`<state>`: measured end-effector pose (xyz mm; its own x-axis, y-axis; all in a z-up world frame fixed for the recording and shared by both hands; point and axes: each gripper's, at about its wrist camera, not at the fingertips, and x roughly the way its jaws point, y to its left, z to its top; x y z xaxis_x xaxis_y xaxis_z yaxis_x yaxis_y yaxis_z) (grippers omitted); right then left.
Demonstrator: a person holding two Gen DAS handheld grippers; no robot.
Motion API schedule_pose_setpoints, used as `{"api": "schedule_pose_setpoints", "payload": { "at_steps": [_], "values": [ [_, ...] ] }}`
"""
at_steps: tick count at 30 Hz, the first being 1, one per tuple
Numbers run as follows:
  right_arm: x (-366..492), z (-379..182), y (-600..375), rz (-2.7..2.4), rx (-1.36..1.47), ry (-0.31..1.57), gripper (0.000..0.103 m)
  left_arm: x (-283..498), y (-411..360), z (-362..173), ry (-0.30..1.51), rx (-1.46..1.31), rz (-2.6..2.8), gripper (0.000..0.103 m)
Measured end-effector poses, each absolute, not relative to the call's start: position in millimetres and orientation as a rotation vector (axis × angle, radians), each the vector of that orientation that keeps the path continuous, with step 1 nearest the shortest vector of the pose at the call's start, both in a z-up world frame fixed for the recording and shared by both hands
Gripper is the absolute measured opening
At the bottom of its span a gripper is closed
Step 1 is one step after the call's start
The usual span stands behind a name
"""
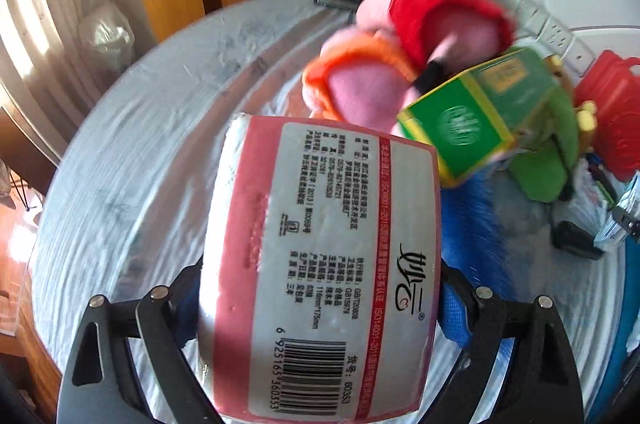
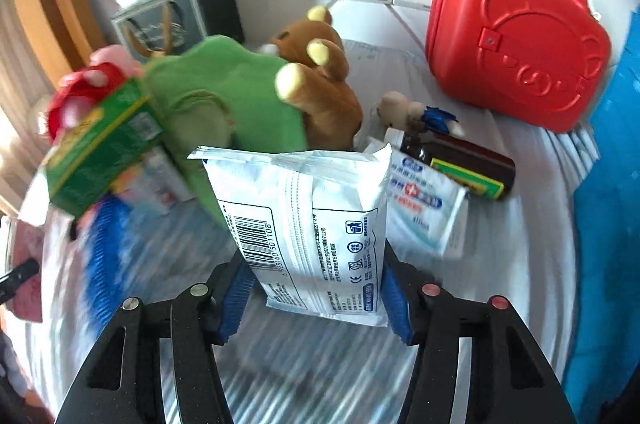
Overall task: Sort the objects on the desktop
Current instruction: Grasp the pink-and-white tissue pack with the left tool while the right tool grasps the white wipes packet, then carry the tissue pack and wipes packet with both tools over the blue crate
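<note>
Pink tissue pack (image 1: pixel 320 264) clamped in L tongs (image 1: pixel 316 308); red case (image 2: pixel 516 35) closed.

two pig plush toys (image 1: pixel 400 35), one brown bear plush (image 2: pixel 316 79), one small pale bear (image 2: pixel 396 107), one green box (image 1: pixel 476 111), one red case (image 2: pixel 516 39), one pink tissue pack (image 1: pixel 320 264), one white mask pack (image 2: pixel 316 224), one dark bottle (image 2: pixel 464 163).

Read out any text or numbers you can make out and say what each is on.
"6 925165 360353", by the barcode on the pink tissue pack.
"60353", same pack.
"ISO14001-2015", its red stripe.
"CE", on the white mask packet.
Its barcode digits are partly legible only.
Green box and blue-print sachet: blurred.
</note>
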<state>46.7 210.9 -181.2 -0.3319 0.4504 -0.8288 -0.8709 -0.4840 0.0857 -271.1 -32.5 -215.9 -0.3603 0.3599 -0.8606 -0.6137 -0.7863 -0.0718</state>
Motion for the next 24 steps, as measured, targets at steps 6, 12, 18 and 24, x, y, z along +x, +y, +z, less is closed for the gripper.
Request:
{"api": "schedule_pose_setpoints", "payload": {
  "at_steps": [6,12,18,24],
  "values": [
    [70.8,-143.4,158.6,1.981,-0.910,0.669,0.057,-249.9,-61.5,-163.2,0.315,-1.110,2.150,0.092],
    [103.5,-93.2,102.5,2.035,-0.802,0.622,0.057,-181.7,-72.7,-107.8,0.288,-0.946,2.118,0.092],
    [142.5,-51.5,61.9,2.096,-0.700,0.549,0.057,-116.0,-75.6,-70.5,0.269,-0.838,2.091,0.092],
    [173.1,-32.8,33.2,2.099,-0.661,0.517,0.057,-68.1,-72.7,-50.8,0.271,-0.767,2.030,0.092]
  ]
}}
